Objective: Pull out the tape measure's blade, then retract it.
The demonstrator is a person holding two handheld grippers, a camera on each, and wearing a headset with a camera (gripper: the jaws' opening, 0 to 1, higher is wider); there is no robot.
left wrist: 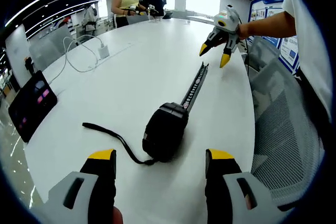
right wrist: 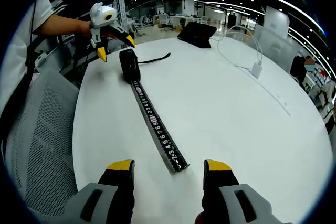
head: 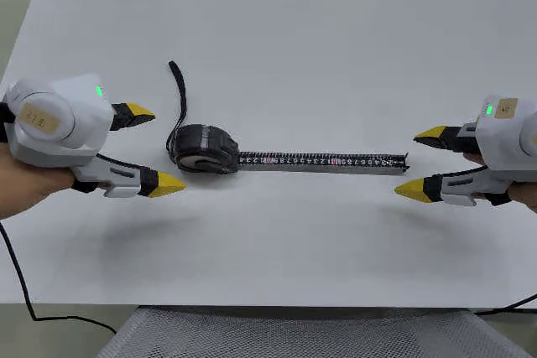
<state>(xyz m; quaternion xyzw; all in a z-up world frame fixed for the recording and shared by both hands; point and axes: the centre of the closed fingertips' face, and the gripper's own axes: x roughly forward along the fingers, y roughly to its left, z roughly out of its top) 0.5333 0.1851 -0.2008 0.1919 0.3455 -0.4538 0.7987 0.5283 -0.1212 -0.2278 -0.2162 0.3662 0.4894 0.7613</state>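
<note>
Left gripper view: the left gripper (left wrist: 161, 155) is seen with jaws spread and empty, the tape measure's case (left wrist: 165, 129) lying just ahead between them. The right gripper (right wrist: 169, 165) is likewise held spread, the blade (right wrist: 155, 124) ending just before its jaws. The case is judged hard, dense and best clamped across its flat sides. The thin, springy blade is best pinched near its tip.

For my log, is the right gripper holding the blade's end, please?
No, the right gripper is open, fingers clear of the black numbered blade.
</note>
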